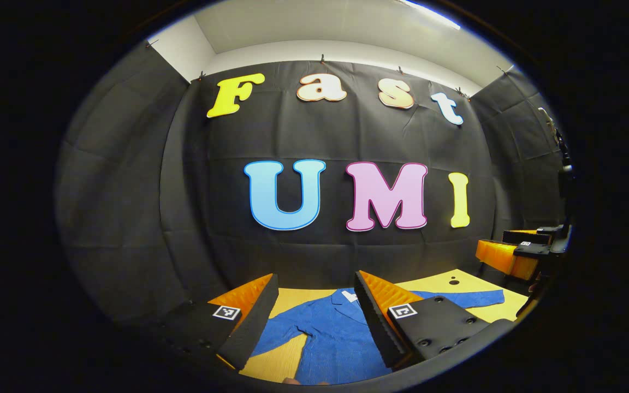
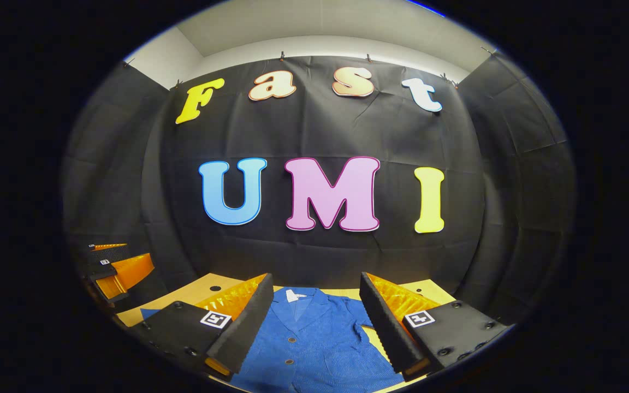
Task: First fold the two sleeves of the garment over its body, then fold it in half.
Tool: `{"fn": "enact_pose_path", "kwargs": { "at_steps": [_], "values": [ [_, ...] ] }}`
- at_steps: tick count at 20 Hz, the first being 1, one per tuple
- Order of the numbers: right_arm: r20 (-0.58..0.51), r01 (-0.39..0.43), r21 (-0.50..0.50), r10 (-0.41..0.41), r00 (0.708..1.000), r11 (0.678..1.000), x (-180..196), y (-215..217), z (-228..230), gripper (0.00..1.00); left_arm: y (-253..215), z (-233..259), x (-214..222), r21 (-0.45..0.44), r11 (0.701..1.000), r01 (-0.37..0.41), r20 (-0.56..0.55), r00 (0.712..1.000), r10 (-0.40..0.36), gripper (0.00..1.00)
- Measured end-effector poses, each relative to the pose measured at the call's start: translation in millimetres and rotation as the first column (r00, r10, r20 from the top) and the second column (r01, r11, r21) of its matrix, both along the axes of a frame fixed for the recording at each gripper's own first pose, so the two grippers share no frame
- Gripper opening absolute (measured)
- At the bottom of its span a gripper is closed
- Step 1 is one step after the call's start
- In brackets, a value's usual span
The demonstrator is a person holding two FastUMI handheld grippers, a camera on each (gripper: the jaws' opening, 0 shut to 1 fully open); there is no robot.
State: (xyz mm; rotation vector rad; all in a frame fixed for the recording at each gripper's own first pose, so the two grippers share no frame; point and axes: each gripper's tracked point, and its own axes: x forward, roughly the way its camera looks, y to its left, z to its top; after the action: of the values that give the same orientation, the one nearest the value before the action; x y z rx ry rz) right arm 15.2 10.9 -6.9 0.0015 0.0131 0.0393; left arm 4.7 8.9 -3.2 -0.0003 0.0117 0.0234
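A blue button-up garment [image 1: 331, 333] lies flat on the yellow table [image 1: 464, 284], collar toward the back wall. In the left gripper view its right sleeve [image 1: 464, 298] stretches out to the side and the other sleeve [image 1: 282, 333] angles down left. My left gripper [image 1: 314, 322] hovers open above the garment's left half, with nothing between its fingers. The right gripper view shows the garment [image 2: 309, 338] with its collar tag and buttons, and my right gripper [image 2: 314, 322] stands open above its chest. Each view also catches the other gripper off to the side: the right one [image 1: 516, 254], the left one [image 2: 112, 267].
The table [image 2: 205, 286] has small round holes near its back edge [image 1: 454, 282]. The black cloth wall closes in right behind the table and on both sides.
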Motion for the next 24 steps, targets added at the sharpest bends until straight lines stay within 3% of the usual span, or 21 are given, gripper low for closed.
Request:
{"fn": "enact_pose_path", "kwargs": {
  "at_steps": [14, 16, 20, 24],
  "values": [
    [-0.031, 0.039, 0.025, -0.038, 0.999, 0.999, 8.9, -10.3, -14.9, 0.96, -3.5, -7.3, 5.9, -0.037, 0.999, 0.025, -0.010, 1.000, -0.025, 0.81],
    [-0.039, 0.054, 0.048, -0.052, 0.998, 0.997, 14.2, -15.8, -18.8, 0.96, -6.9, -10.6, 7.5, -0.061, 0.998, 0.034, -0.014, 0.999, -0.035, 0.81],
    [-0.042, 0.067, 0.001, -0.067, 0.997, 0.998, 29.7, -29.8, -28.1, 0.99, -15.3, -24.8, 9.0, -0.080, 0.996, 0.041, -0.058, 0.997, -0.045, 0.81],
    [-0.077, 0.101, 0.018, -0.099, 0.992, 0.995, 44.6, -54.7, -44.0, 0.96, -28.3, -25.8, 17.0, -0.071, 0.995, 0.063, -0.066, 0.996, -0.068, 0.81]
  ]
}}
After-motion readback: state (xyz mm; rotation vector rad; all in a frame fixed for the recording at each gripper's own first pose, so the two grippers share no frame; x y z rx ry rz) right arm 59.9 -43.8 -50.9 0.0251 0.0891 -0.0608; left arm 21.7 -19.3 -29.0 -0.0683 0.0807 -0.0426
